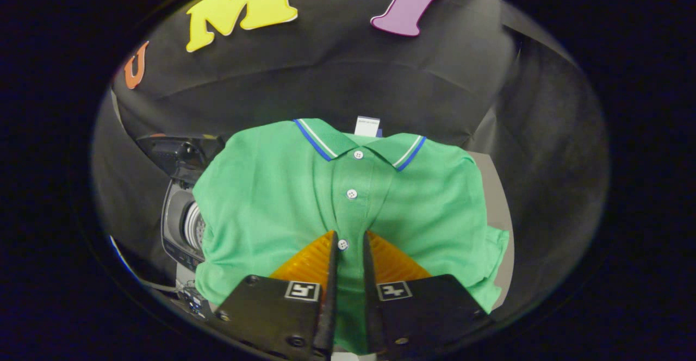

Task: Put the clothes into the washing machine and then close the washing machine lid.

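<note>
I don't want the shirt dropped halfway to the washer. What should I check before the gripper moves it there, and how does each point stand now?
1. Grip: the gripper has its fingers closed on the button placket of the green polo shirt with the blue-and-white striped collar: ok.
2. Fabric gathered: the shirt hangs spread wide around the fingers: not ok.
3. Washer located: the grey washing machine sits behind the shirt's edge: ok.
4. Lid open: a dark raised part above the drum looks open: cannot tell.
5. Drum free: mostly hidden by the shirt: cannot tell.
</note>
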{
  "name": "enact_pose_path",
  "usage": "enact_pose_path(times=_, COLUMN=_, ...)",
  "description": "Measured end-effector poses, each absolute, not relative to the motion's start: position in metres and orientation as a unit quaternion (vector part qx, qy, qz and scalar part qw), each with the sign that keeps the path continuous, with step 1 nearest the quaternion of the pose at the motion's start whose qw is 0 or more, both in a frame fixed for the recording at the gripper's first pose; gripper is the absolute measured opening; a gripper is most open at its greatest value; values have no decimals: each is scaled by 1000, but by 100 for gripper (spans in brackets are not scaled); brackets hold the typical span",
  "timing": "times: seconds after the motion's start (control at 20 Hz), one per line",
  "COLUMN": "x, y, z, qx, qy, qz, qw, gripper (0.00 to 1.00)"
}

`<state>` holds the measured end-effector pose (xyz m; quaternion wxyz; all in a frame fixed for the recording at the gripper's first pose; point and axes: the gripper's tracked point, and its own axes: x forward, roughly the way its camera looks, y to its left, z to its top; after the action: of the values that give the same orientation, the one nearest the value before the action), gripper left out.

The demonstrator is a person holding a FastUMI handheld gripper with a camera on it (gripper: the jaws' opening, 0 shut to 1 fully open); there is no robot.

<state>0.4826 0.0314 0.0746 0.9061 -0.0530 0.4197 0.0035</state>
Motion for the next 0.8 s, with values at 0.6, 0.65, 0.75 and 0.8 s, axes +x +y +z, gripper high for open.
enact_pose_path(times=0.6, x=416, y=80, z=111, qx=20, qy=285, qz=51, qw=957, gripper=5)
enact_pose_path(times=0.65, x=404, y=86, z=121, qx=33, qy=267, qz=59, qw=961, gripper=5)
enact_pose_path(times=0.75, x=378, y=99, z=144, qx=48, qy=229, qz=79, qw=969, gripper=5)
enact_pose_path(times=0.8, x=364, y=104, z=155, qx=47, qy=214, qz=86, qw=972, gripper=5)
